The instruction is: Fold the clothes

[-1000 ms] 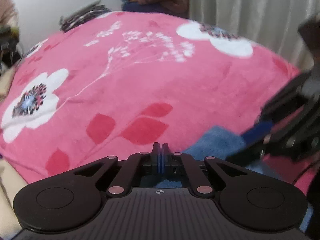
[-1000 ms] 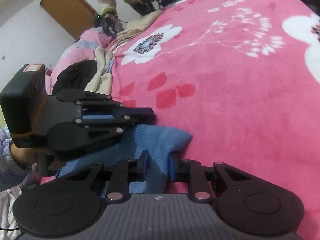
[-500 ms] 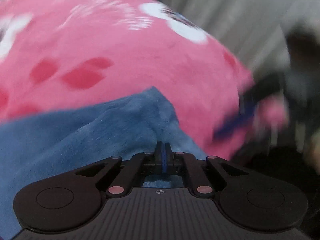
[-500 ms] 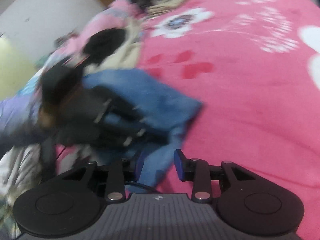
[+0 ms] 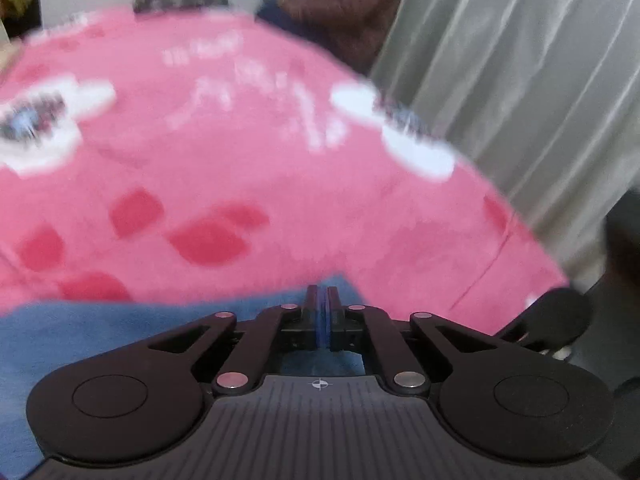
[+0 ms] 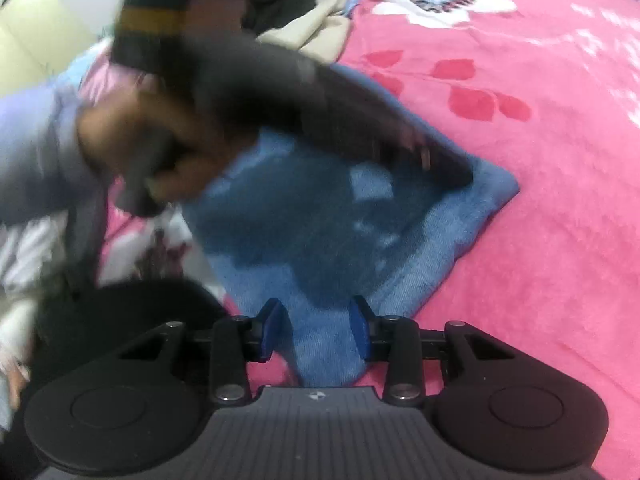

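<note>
A blue fleece cloth [image 6: 360,240] lies spread on the pink flowered blanket [image 6: 540,160]. My right gripper [image 6: 316,328] is open at the cloth's near corner, and the fabric runs between its blue pads [image 6: 362,328]. My left gripper [image 6: 456,172], held by a hand [image 6: 160,152], reaches across the cloth to its far corner and is motion-blurred. In the left wrist view that left gripper [image 5: 322,308] is shut, with a corner of the blue cloth [image 5: 120,328] meeting its fingertips and showing under them.
Beige and black clothes [image 6: 320,20] are piled at the blanket's far left edge. A pale curtain [image 5: 500,80] hangs beyond the bed's right side, and a person in a brown jacket [image 5: 348,8] is at the far end.
My right gripper has opened and let go of the blue cloth. The left gripper swung over the cloth, which went from bunched to spread flat on the blanket.
</note>
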A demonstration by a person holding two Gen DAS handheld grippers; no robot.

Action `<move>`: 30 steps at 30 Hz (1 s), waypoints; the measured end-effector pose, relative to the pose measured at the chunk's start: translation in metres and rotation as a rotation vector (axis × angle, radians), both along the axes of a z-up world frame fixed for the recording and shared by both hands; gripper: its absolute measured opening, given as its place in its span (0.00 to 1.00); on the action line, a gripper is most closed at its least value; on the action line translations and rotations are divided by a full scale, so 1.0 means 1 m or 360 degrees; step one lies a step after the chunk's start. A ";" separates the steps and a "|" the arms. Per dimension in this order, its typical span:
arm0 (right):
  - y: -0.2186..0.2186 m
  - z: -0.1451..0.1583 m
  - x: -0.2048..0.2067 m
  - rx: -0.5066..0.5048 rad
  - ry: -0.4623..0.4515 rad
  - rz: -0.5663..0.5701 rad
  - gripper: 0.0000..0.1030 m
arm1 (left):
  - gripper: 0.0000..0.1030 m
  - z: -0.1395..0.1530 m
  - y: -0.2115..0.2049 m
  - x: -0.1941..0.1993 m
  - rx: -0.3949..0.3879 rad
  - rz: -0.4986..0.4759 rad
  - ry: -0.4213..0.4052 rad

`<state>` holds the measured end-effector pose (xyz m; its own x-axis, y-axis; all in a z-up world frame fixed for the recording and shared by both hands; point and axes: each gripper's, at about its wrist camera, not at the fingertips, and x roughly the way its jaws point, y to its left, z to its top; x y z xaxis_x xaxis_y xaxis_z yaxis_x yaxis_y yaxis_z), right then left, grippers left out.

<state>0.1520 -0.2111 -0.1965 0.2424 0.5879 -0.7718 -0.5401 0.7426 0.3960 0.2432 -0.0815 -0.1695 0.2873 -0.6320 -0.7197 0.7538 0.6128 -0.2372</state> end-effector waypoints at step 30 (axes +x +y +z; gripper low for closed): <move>0.020 0.031 0.017 -0.0005 -0.0477 -0.0271 0.40 | 0.01 0.018 0.176 -0.047 -0.0449 0.0726 0.0030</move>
